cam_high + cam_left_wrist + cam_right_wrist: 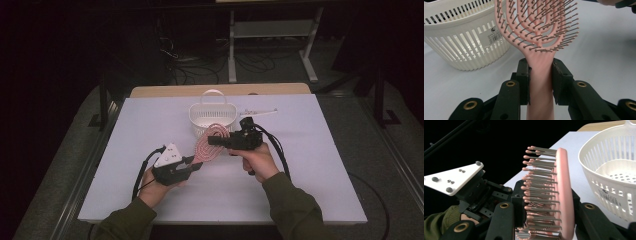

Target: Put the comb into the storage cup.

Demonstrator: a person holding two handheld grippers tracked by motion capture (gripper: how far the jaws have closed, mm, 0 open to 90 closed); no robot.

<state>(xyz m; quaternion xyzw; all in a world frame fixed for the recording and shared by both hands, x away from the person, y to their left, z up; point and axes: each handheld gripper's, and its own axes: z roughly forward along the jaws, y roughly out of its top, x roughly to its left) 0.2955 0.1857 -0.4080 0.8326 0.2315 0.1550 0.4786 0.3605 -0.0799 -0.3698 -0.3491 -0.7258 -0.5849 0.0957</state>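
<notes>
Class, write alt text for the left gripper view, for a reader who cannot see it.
The left gripper clamps the handle of a pink hairbrush, whose bristled head rises upright at the centre. A white slotted basket stands behind it on the left, on a white table.

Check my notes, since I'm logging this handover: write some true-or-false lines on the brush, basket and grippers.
1. The left gripper clamps the brush by its handle. True.
2. The right gripper is open and clear of the brush. False: it is shut on the bristled head.
3. The brush lies inside the basket. False: it is held beside it.
4. The basket is white, with slotted walls. True.
</notes>
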